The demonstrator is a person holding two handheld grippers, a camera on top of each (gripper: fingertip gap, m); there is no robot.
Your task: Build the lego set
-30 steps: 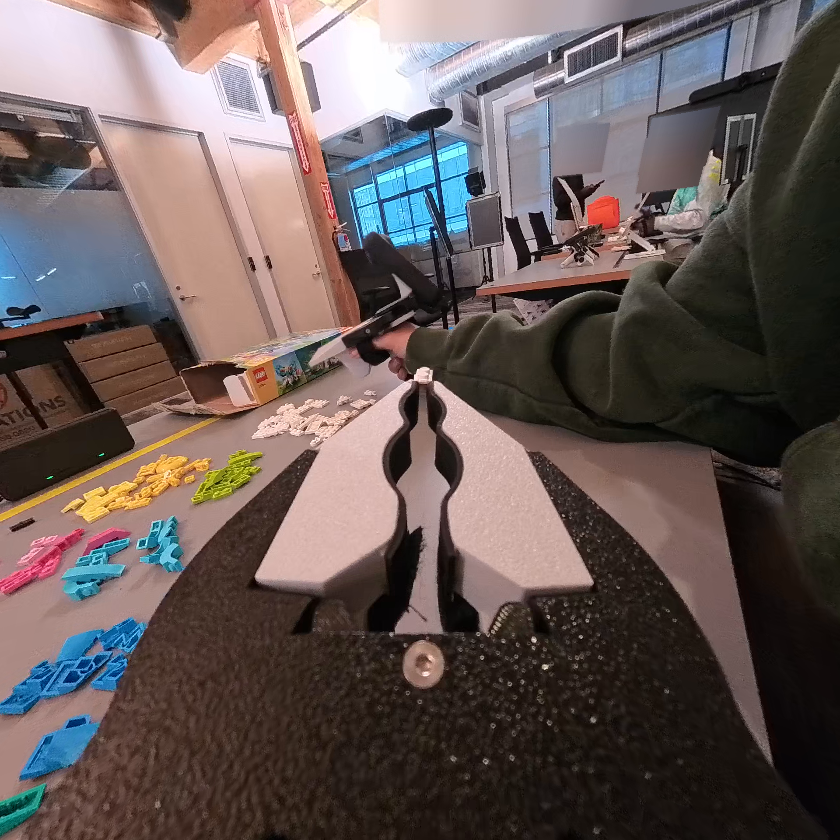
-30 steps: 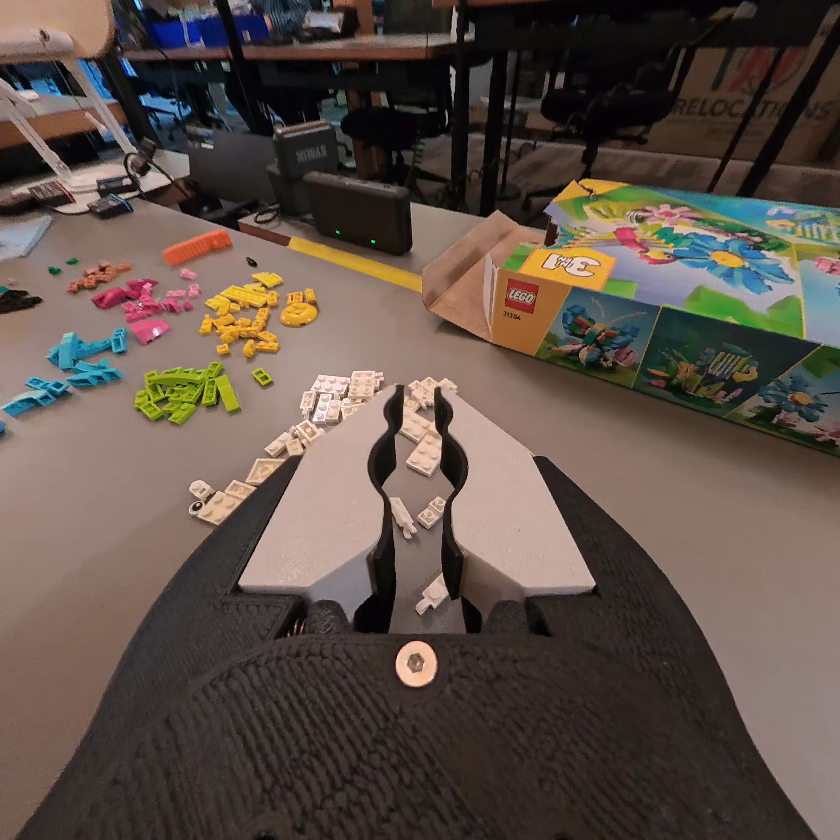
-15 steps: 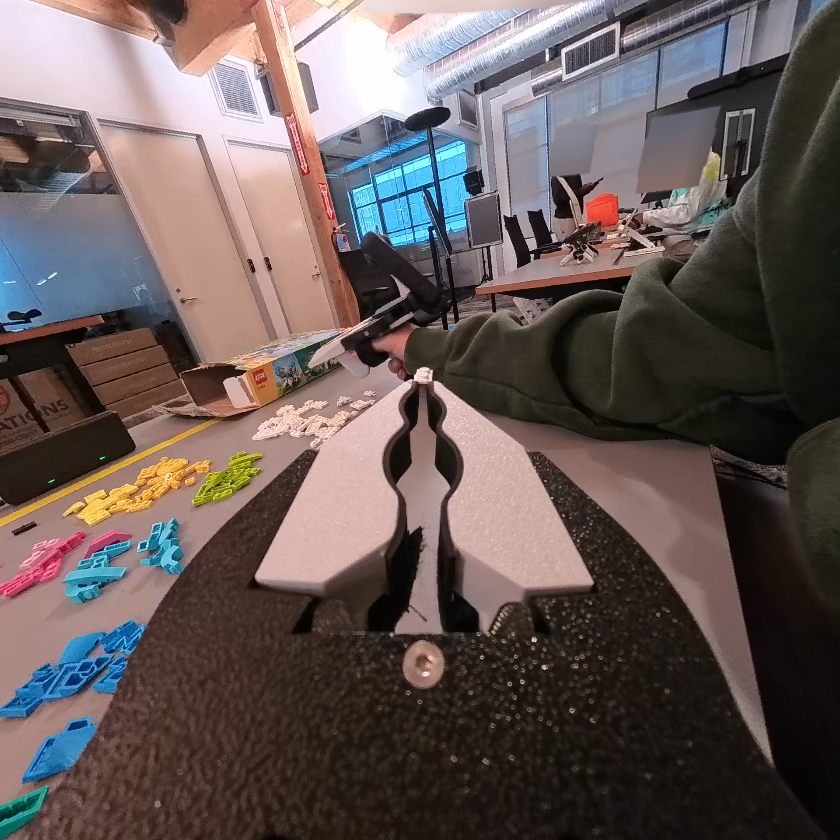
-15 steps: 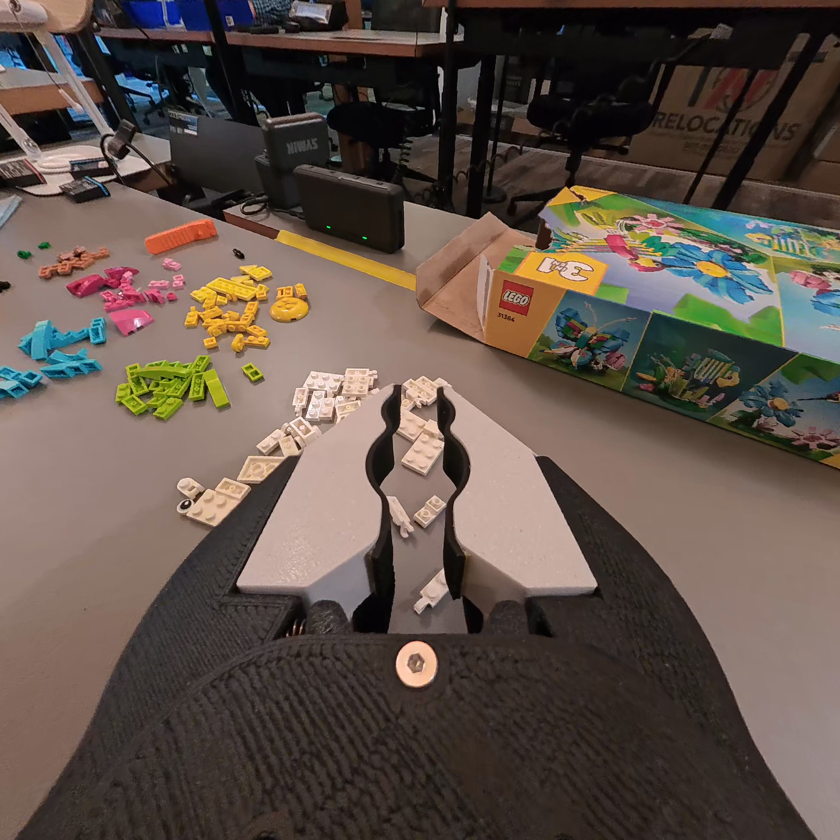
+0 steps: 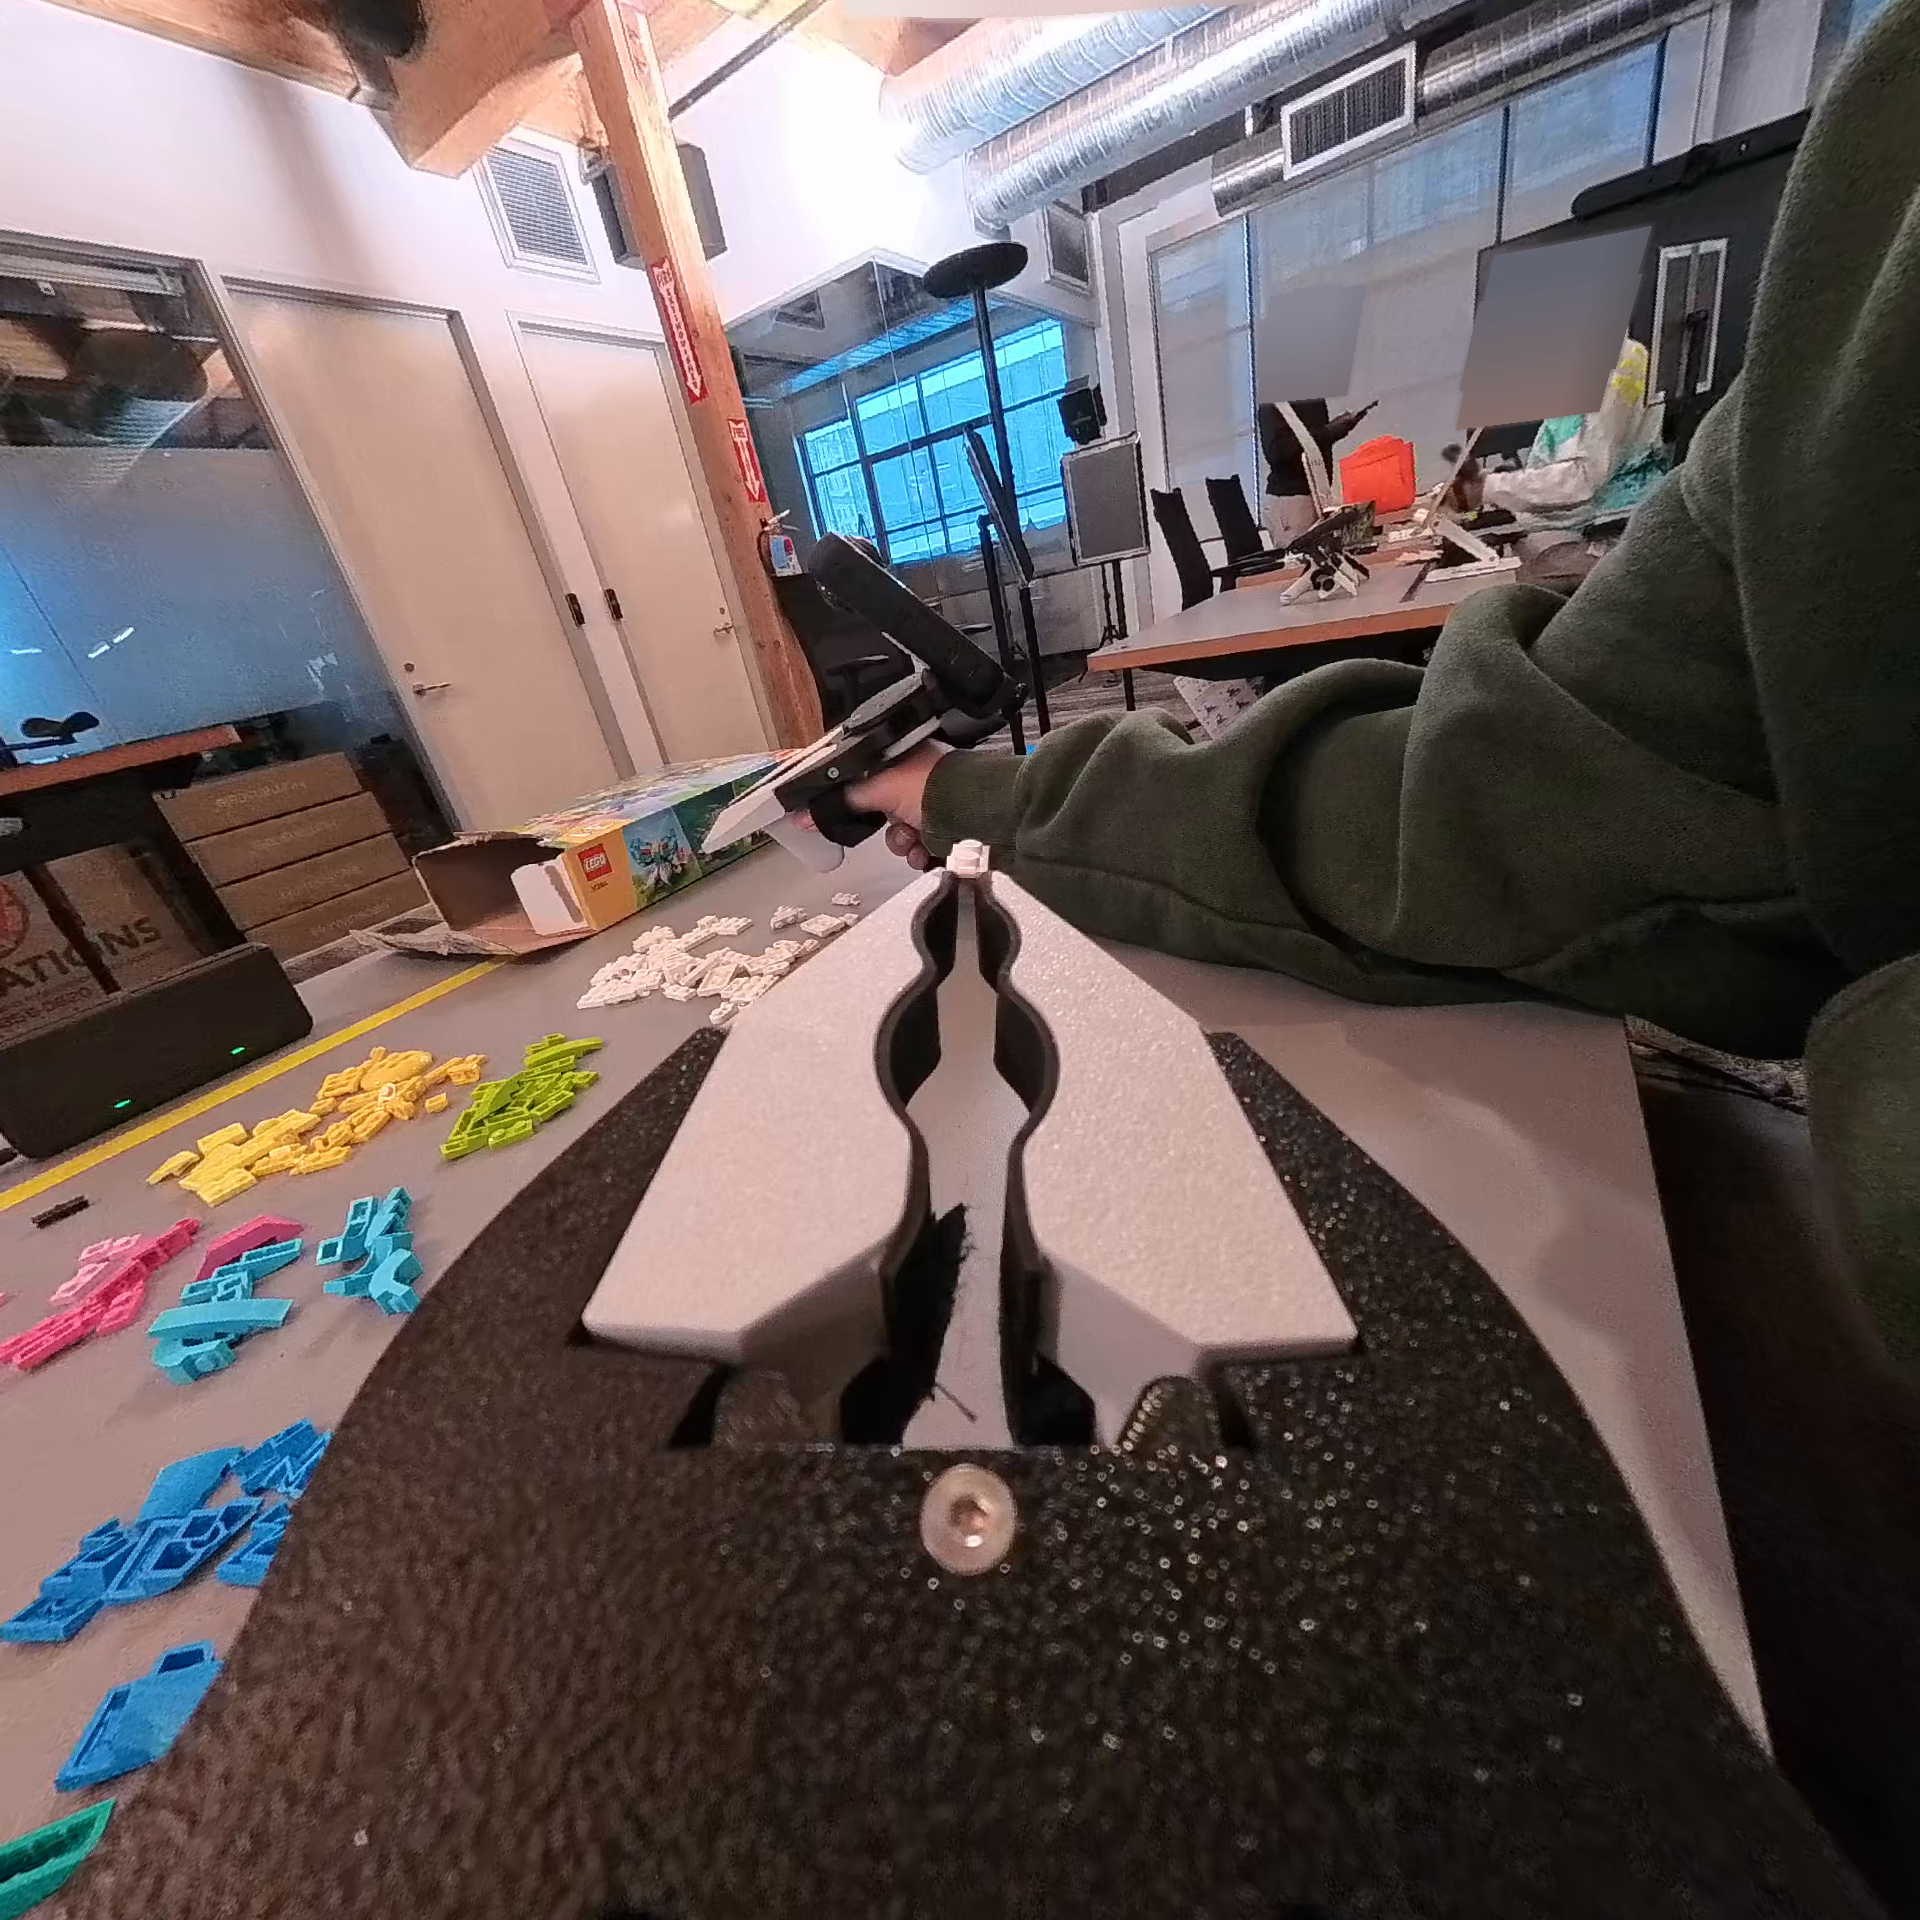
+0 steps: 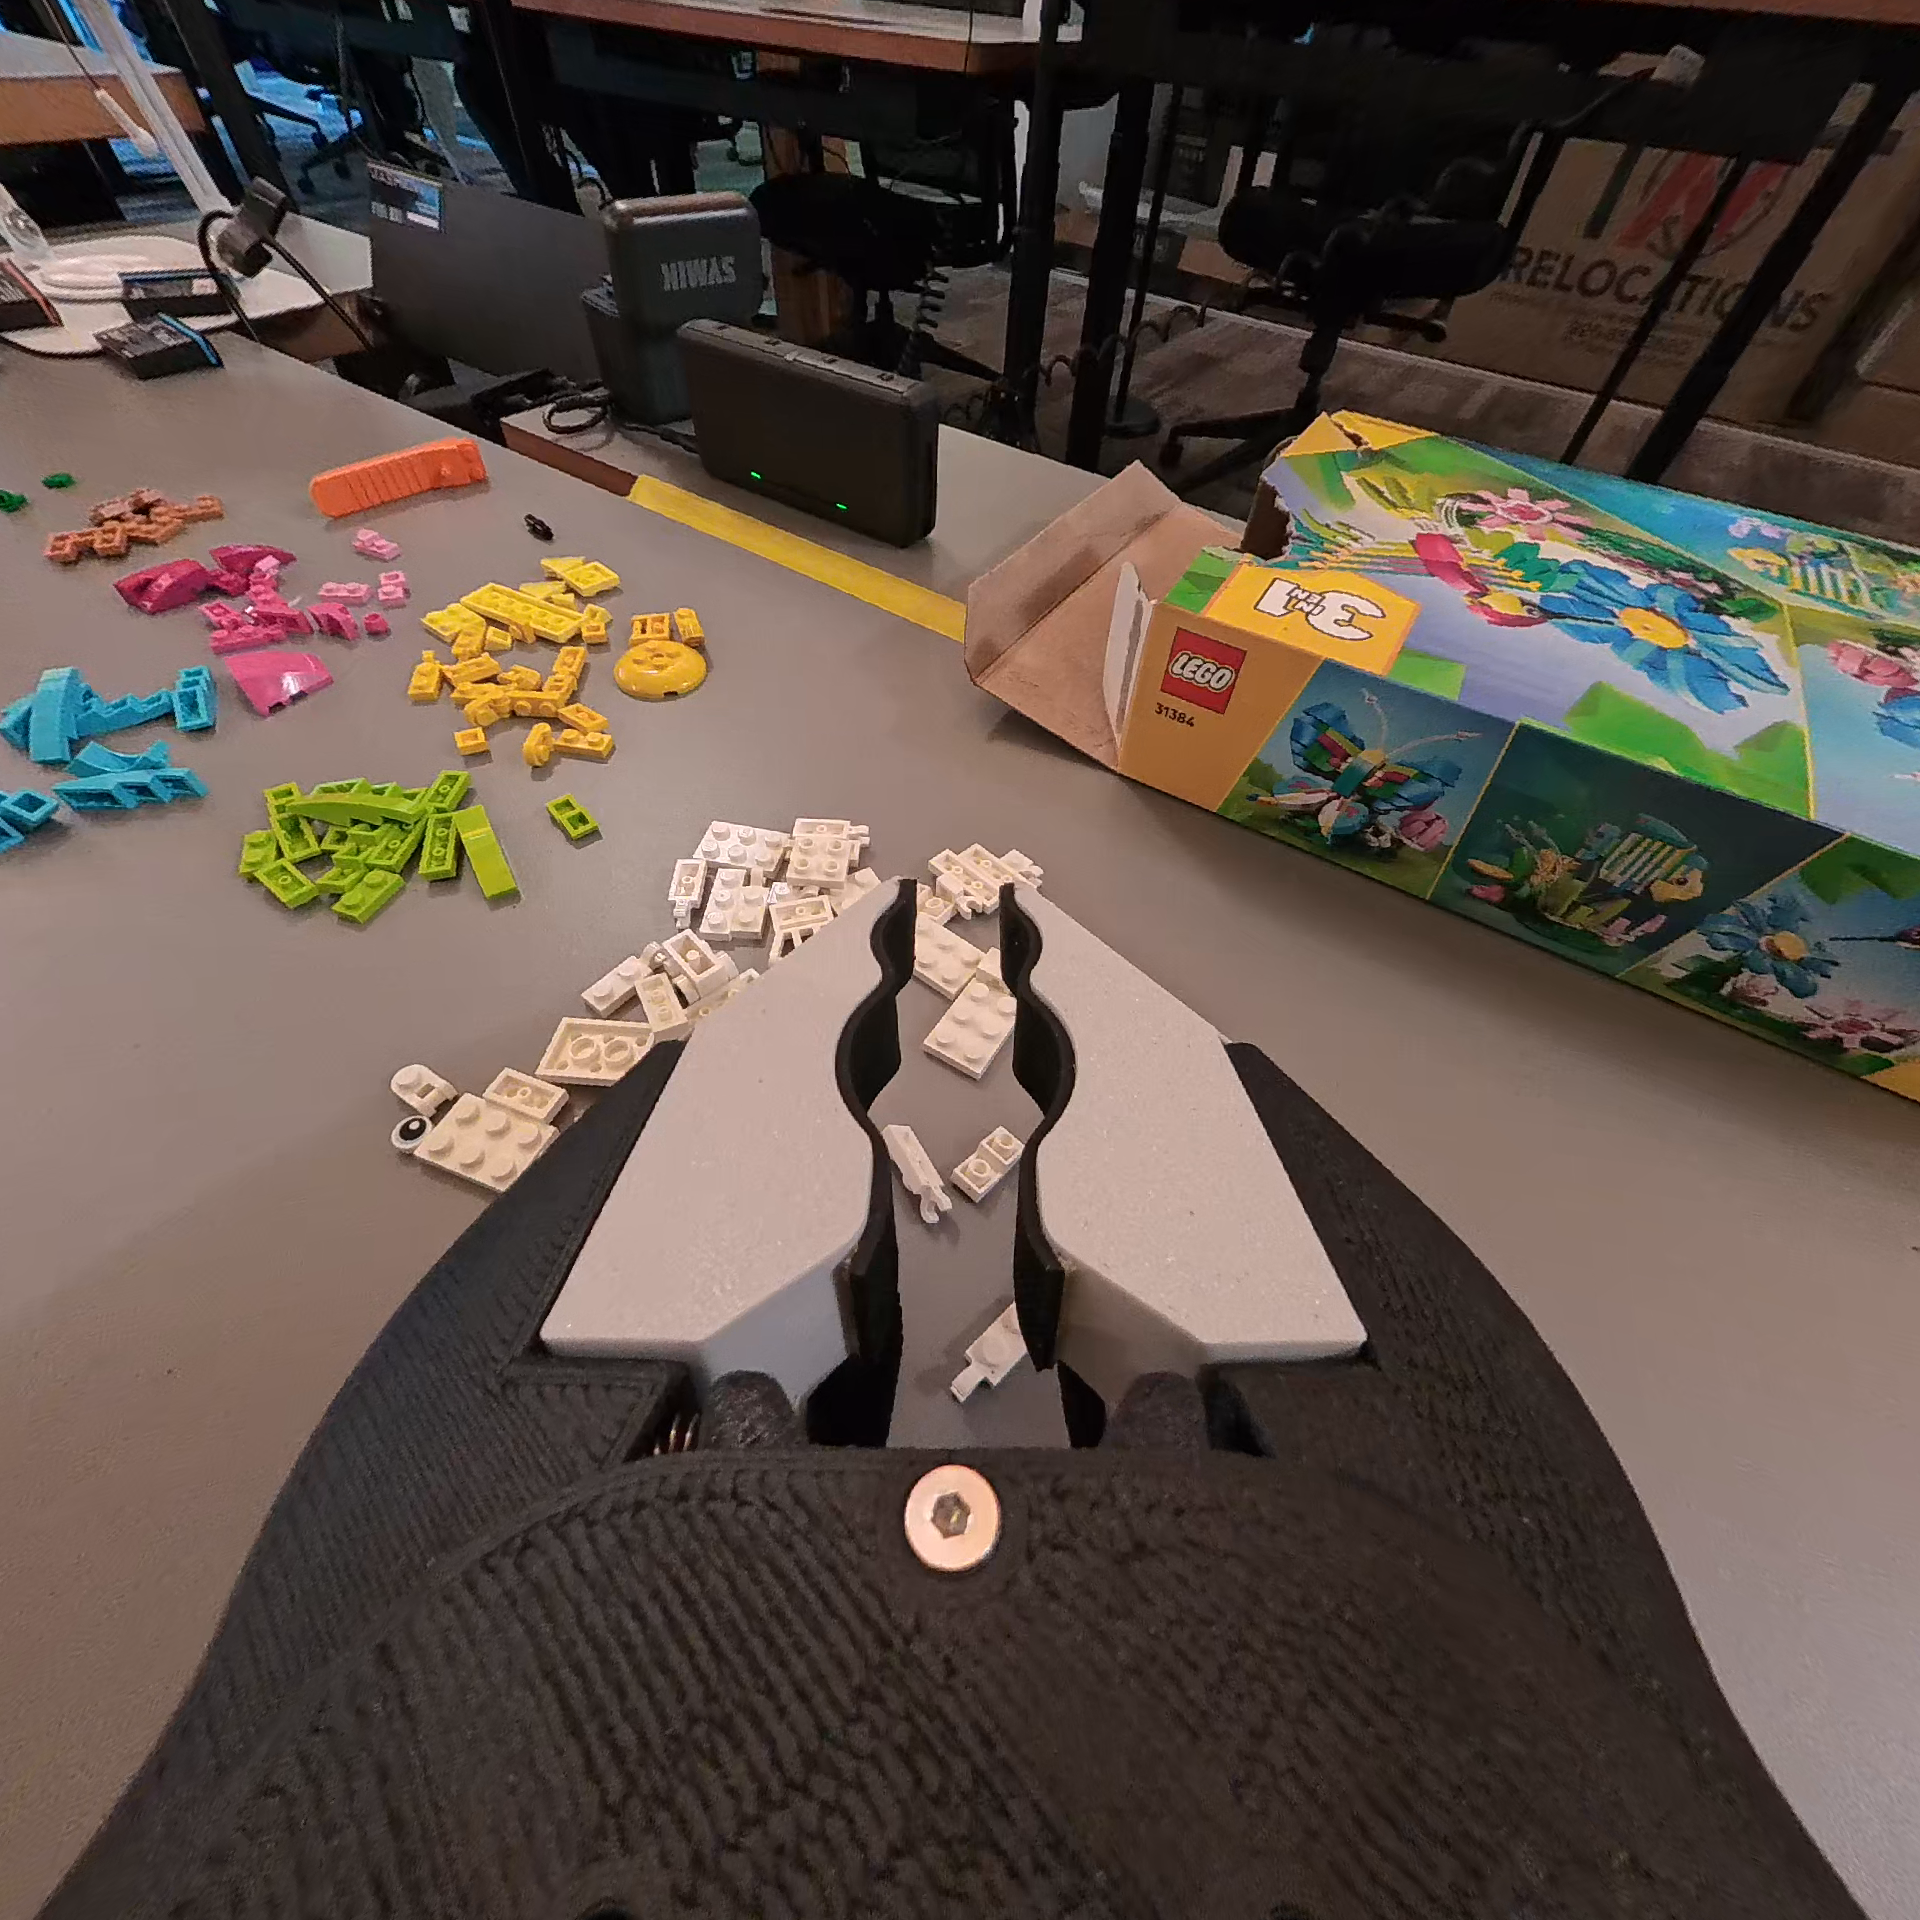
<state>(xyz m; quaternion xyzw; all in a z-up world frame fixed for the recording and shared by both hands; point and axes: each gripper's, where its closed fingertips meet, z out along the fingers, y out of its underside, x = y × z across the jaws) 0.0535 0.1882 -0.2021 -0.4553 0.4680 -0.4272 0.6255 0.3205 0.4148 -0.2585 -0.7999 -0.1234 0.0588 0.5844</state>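
My left gripper (image 5: 964, 883) is shut on a small white lego piece (image 5: 967, 856) that sticks up from its tips, held above the grey table (image 5: 1403, 1091). My right gripper (image 6: 954, 896) is open with a narrow gap, empty, and hovers low over a pile of white lego pieces (image 6: 748, 883). White plates show between its fingers (image 6: 748, 1122). In the left wrist view the right gripper (image 5: 743, 821) is held by a hand with a green sleeve (image 5: 1351, 831) above the white pile (image 5: 707, 961).
Sorted piles lie to the left: lime green (image 6: 374, 831), yellow (image 6: 520, 665), pink (image 6: 260, 613), light blue (image 6: 104, 727). An orange brick separator (image 6: 400, 478) and a black device (image 6: 810, 447) stand behind. The open lego box (image 6: 1507, 727) lies at right. The gap from one gripper's tips to the other's is roughly 35 cm. The orange brick separator (image 6: 400, 478) is closer to my right gripper, around 35 cm from its tips; the left tips are 45 cm off.
The right gripper has shifted slightly over the white pile; the table contents sit a little higher in its view. The left gripper holds still with the white piece.
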